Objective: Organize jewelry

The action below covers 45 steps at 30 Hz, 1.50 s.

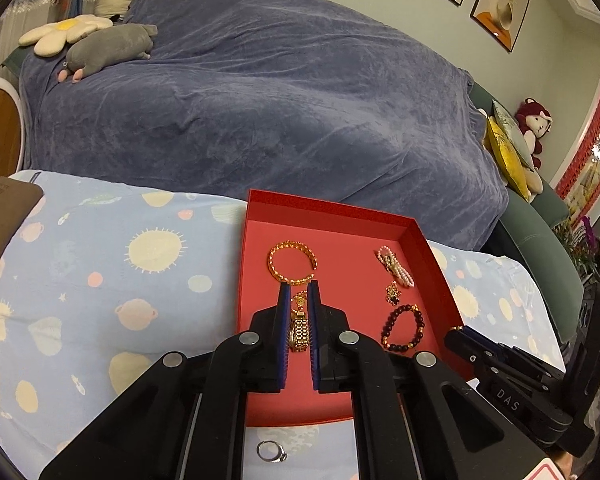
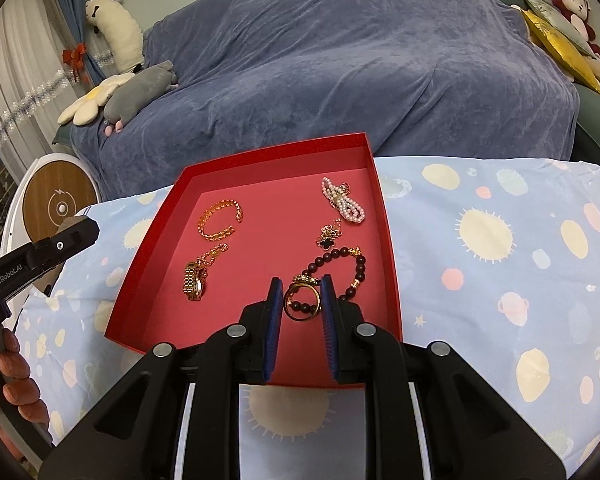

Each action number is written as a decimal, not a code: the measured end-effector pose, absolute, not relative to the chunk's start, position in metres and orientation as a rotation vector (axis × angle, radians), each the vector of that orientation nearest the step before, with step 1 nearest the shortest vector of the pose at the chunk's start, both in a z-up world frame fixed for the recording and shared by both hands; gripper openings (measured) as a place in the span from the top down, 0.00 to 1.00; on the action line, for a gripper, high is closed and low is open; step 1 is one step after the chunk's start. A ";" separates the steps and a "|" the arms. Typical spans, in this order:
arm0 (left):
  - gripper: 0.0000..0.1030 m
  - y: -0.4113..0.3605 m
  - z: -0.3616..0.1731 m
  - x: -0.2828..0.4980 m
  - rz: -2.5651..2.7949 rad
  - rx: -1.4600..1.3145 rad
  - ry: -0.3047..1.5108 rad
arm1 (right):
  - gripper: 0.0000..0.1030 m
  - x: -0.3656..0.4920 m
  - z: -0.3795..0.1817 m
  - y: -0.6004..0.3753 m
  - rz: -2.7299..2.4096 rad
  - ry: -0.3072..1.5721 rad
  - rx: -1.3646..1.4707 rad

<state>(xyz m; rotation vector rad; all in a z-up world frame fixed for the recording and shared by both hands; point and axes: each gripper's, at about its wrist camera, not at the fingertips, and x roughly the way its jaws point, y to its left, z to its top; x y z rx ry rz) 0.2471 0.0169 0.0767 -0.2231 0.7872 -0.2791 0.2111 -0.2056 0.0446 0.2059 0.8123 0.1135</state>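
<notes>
Starting at my left gripper (image 1: pixel 299 295), I see its jaws slightly parted above the gold watch (image 2: pixel 194 282) in the red tray (image 2: pixel 158 220), gripping nothing. My right gripper (image 2: pixel 301 293) pinches a gold ring (image 2: pixel 302 302) over the dark bead bracelet (image 2: pixel 350 270). Light, stiff, slippery: I'd grip across the band.

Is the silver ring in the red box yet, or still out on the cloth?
Out. The silver ring lies on the patterned cloth, just outside the red box's near edge.
</notes>
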 end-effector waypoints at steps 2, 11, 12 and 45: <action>0.94 0.021 0.072 0.239 -0.277 -0.229 0.807 | 0.82 0.208 0.046 -0.207 0.112 0.807 0.210; 0.62 0.014 0.030 0.188 -0.266 -0.146 0.917 | 0.82 0.182 0.054 -0.207 0.126 0.801 0.207; 0.61 0.010 0.024 0.186 -0.261 -0.119 0.922 | 0.82 0.181 0.055 -0.206 0.130 0.801 0.208; 0.81 -0.024 0.050 0.240 -0.306 -0.126 0.833 | 0.82 0.216 0.043 -0.200 0.137 0.825 0.205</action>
